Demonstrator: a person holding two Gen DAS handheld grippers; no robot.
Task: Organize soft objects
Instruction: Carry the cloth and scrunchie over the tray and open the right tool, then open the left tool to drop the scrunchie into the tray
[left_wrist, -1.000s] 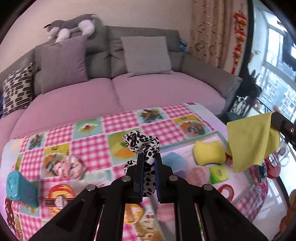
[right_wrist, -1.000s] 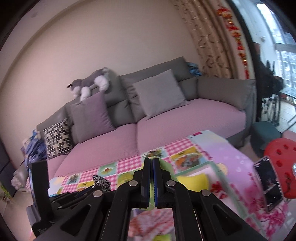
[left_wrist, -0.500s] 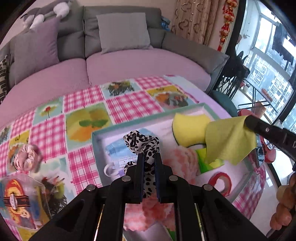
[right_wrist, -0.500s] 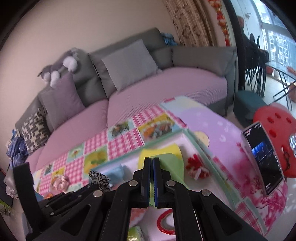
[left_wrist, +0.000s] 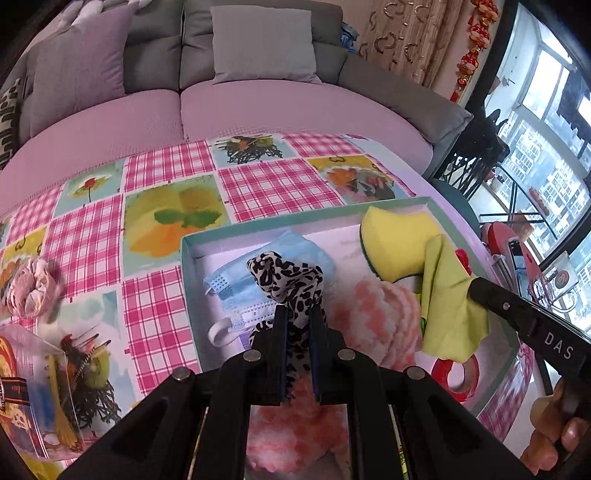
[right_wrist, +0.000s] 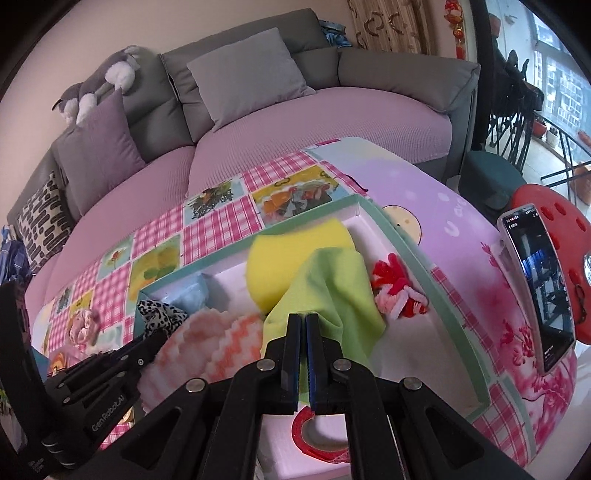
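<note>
Living rm w/ grey sofa (right_wrist: 258, 107) in bkgd; low table under pink checked cloth (left_wrist: 273, 184) is sitting in front, w/ a shallow green-rimmed box (left_wrist: 295, 221) on it. Left gripper (left_wrist: 297, 328) is clenching a spotted black-and-white scrunchie (left_wrist: 284, 275), pads pinching its lower fold, rest bunching up above the tips, hanging over the box's left part, above a blue face mask (left_wrist: 251, 280) and a pink fluffy cloth (left_wrist: 373, 314). Right gripper (right_wrist: 303, 328) is clamping a yellow-green cloth (right_wrist: 332, 295) by one edge; cloth is draping over a yellow sponge (right_wrist: 288, 266) in the box's far part. Red-and-pink fuzzy bit (right_wrist: 395, 291) and a red tape roll (right_wrist: 317, 432) are also lying in the box. Pink scrunchie (left_wrist: 31, 284) is lying out on the tablecloth, apart from the box on its left, not yet put away. Phone (right_wrist: 535, 288) is standing off to the right. Handling, by my reckoning: both held items are light, limp, no stiffness, so they'll be flopping and folding wherever released; no breakage risk, but cloth may be snagging on the pads or draping over the rim. Scrunchie's elastic is giving a thick, bunchy hold, so pinching through one gathered fold is working best; cloth is better taken near a corner or folded edge, as it is now. Both look to be at the lowering-into-box stage.
</note>
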